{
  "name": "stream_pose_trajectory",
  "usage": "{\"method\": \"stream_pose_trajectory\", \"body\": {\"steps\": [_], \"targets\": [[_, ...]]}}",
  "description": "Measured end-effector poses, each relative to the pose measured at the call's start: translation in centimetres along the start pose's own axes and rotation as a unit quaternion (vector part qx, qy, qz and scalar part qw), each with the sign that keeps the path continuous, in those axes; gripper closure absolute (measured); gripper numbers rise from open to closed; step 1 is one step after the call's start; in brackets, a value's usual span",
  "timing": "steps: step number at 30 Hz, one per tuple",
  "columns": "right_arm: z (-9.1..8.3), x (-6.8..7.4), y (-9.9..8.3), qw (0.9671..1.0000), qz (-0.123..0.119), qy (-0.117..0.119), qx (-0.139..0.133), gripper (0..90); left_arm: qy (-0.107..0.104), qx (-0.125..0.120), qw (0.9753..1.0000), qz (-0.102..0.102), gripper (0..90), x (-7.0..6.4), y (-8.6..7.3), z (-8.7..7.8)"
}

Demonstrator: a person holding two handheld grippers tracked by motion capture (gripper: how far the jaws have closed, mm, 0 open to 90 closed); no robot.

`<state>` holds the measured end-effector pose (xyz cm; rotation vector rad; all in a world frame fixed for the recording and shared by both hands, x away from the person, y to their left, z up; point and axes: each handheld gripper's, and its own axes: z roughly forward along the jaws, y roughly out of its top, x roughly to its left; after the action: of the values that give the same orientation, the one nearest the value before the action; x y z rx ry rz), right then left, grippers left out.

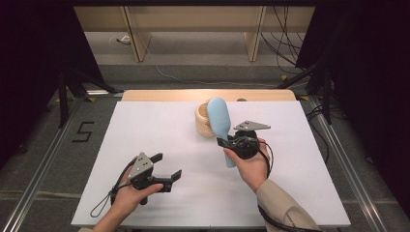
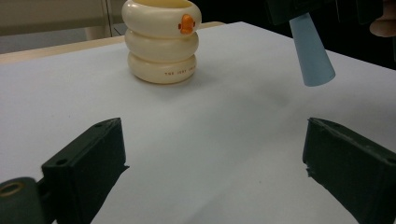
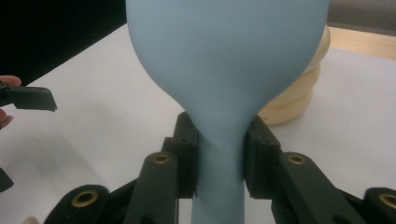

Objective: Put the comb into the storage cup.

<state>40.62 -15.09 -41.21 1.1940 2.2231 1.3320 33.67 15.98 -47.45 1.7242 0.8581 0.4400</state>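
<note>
Right gripper [image 3: 219, 158] pinches the brush [image 1: 220, 121] at its neck, head apparently over the cup [image 2: 161, 42]; tilting could topple it. Left gripper [image 2: 215, 163] idles wide open.

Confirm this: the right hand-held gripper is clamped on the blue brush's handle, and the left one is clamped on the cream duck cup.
Not quite. The right hand-held gripper does clamp the blue brush by its handle, but the left hand-held gripper is open and holds nothing; the cream duck cup stands apart from it on the table, as the left gripper view shows.
</note>
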Motion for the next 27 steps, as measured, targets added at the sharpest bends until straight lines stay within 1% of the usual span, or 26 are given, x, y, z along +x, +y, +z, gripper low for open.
{"method": "stream_pose_trajectory", "body": {"steps": [5, 10, 16, 27], "targets": [[0.1, 0.4, 0.0, 1.0000, 0.002, 0.001, -0.006, 70.4, -0.010, 0.001, 1.0000, 0.001, 5.5, -0.8, 0.8, 1.0], [0.3, 0.7, -0.1, 1.0000, 0.002, 0.002, -0.006, 70.4, -0.026, 0.003, 0.9996, 0.007, 5.5, -1.9, 1.4, 2.2], [0.4, 1.1, -0.1, 1.0000, 0.001, 0.004, -0.008, 70.4, -0.045, 0.010, 0.9989, 0.006, 5.5, -3.0, 1.7, 3.7], [0.5, 1.6, -0.1, 0.9999, -0.002, 0.008, -0.010, 70.3, -0.068, 0.018, 0.9974, 0.013, 5.4, -4.8, 2.4, 6.0]]}}
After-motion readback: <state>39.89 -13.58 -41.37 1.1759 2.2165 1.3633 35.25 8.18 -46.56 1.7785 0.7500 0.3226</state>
